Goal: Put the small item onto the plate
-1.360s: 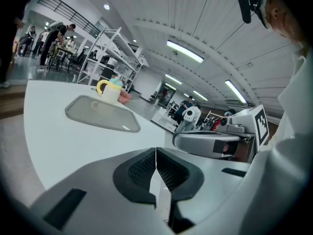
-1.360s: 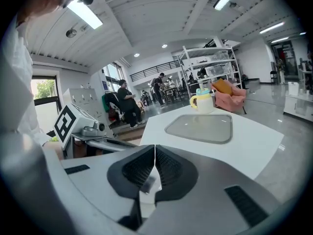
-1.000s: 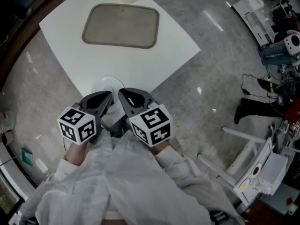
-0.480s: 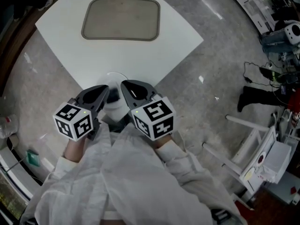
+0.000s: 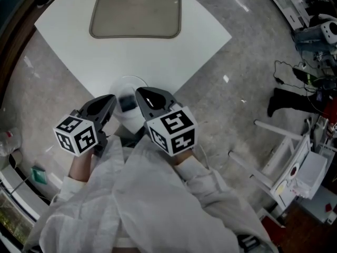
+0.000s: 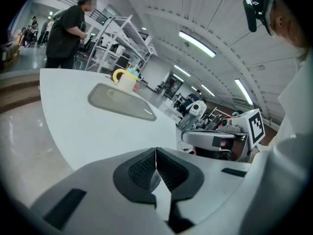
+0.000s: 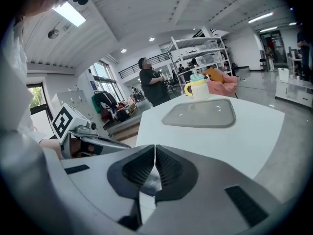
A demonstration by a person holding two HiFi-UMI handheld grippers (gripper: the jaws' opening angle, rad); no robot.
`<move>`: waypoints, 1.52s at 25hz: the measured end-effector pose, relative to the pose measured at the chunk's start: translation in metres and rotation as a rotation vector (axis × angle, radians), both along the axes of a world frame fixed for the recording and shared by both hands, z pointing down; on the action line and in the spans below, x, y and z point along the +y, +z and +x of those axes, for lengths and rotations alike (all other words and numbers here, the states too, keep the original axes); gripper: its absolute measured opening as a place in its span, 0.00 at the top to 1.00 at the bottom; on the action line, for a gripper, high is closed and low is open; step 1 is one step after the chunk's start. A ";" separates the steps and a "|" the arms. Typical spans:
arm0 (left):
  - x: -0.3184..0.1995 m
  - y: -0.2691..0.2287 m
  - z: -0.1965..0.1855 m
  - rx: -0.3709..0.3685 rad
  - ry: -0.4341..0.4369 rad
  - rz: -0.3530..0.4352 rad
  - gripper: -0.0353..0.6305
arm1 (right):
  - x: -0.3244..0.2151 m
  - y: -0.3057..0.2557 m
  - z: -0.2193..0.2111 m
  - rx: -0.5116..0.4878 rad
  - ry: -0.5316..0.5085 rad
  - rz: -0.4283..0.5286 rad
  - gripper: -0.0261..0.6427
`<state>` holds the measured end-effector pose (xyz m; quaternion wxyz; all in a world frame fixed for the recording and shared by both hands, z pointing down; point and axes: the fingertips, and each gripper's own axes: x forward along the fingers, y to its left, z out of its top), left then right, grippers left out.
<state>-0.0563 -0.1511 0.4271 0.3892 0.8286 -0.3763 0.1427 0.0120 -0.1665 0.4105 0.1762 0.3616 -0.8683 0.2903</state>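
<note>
Left claw: the left claw [image 5: 111, 99] is closed, its ridged pads pressed together with nothing between them. It is held low at the near corner of the tabletop [image 5: 210, 36].
Right claw: the right claw [image 5: 140, 94] is closed and empty too, just beside the left one, and both aim out across the tabletop.
Plate: the white plate [image 5: 129, 79] lies at that near corner, between and just ahead of the 2 claws. I cannot tell whether all of it rests on the tabletop.
Small item: a small dark blurred patch [image 5: 126, 100] shows over the plate's near part. It may be the item, but it is too blurred to name or to call settled there.
Farther off: a grey tray [image 5: 136, 13] lies near the far edge, well apart from the plate, and a cup [image 6: 126, 80] with a yellow handle stands beyond it.
Step in hand: to my eye nothing is gripped, so this is a moment between moves.
Risk 1: the plate is so close to the corner that a nudge from either claw could slide it off.
Risk 2: the 2 claws are crowded together. One that opens or swings could knock the other, or flick the small thing away.
Risk 3: neither gripper view shows the plate, so any reach for it depends on the head view, where that spot is blurred.
</note>
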 end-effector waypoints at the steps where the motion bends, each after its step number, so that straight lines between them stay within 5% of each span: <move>1: 0.000 0.003 -0.003 -0.005 -0.007 -0.012 0.93 | 0.000 0.002 0.000 0.001 0.002 -0.006 0.94; 22: 0.046 0.051 -0.023 -0.099 -0.107 -0.174 0.93 | 0.039 0.042 0.019 0.024 0.050 -0.168 0.94; 38: 0.069 0.064 -0.011 -0.003 -0.140 -0.307 0.92 | 0.069 0.072 0.034 0.045 0.123 -0.321 0.92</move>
